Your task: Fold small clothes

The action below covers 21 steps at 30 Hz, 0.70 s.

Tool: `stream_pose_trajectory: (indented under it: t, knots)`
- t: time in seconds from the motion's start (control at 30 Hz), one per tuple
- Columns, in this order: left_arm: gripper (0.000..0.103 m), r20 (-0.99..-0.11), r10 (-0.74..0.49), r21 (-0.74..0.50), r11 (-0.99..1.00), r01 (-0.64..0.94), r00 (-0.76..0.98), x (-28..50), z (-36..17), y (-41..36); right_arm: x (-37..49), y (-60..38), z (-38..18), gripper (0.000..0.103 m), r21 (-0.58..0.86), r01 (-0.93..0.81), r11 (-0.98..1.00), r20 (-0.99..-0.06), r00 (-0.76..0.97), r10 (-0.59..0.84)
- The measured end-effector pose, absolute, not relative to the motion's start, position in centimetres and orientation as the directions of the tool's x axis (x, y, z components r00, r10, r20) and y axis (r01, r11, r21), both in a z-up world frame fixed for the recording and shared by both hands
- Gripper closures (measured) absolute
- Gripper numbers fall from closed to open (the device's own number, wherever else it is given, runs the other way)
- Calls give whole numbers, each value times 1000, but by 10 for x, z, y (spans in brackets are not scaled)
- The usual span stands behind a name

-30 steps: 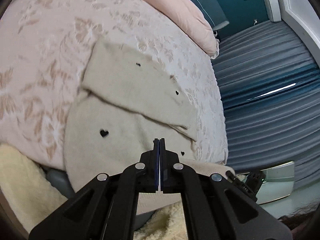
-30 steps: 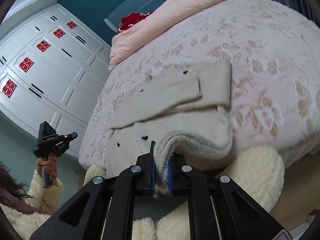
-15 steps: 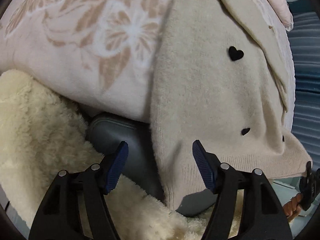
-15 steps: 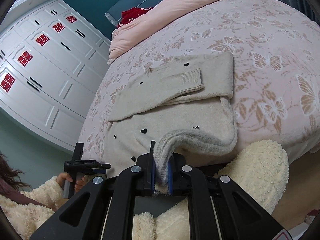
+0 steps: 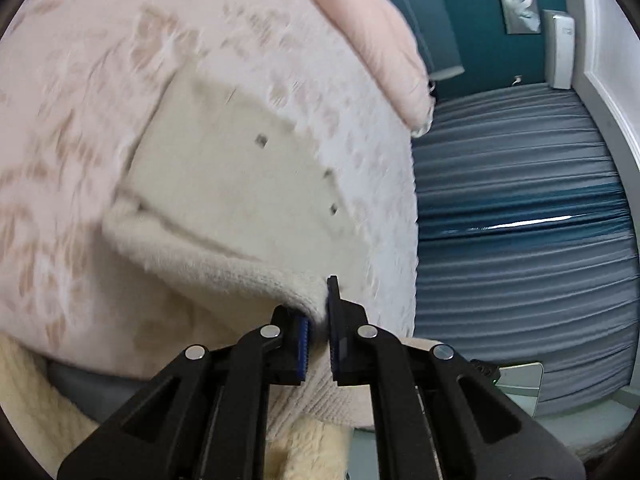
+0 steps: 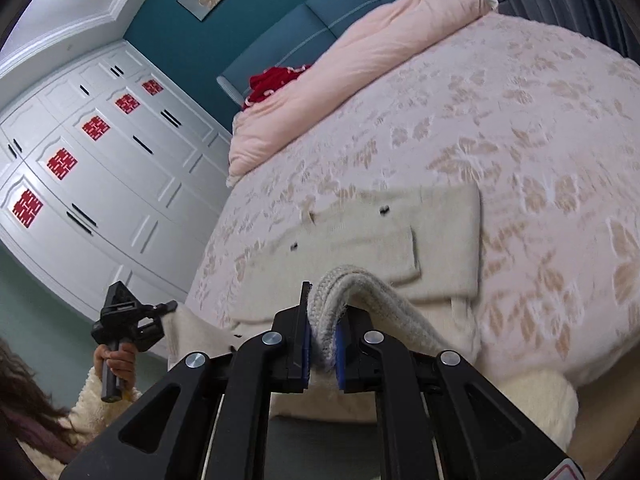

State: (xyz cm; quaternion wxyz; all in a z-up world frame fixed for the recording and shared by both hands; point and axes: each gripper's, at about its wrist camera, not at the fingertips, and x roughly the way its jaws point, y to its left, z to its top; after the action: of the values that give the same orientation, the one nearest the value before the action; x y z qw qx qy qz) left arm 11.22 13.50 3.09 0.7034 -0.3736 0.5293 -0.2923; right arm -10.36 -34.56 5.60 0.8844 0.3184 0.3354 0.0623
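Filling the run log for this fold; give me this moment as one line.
left gripper: shut on sweater hem | right gripper: shut on sweater hem | sleeves folded in | sweater on bed

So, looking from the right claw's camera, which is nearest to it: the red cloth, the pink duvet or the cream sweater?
1. Cream sweater: its hem is pinched in the right claw.
2. Pink duvet: farther up the bed, toward the headboard.
3. Red cloth: farthest, behind the duvet's left end.
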Motion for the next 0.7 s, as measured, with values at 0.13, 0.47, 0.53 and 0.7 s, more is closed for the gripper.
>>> stream_pose_trajectory:
  t: [0.13, 0.47, 0.53, 0.7]
  knots:
    - [92, -621, -679, -726, 686, 39, 393, 203, 47, 114, -6, -384, 36, 89, 577, 154, 802, -563, 786, 254]
    - [19, -800, -384, -371, 921, 122, 461, 209, 1, 91, 11, -383, -18, 45, 343, 338, 877, -674, 739, -21]
    - [18, -823, -375, -328, 927, 183, 426, 216, -14, 81, 15, -385, -38, 45, 313, 353, 882, -723, 690, -19]
    - [18, -853, -354, -273, 929, 251, 384, 251, -53, 51, 43, -391, -67, 45, 321, 383, 867, -769, 640, 2]
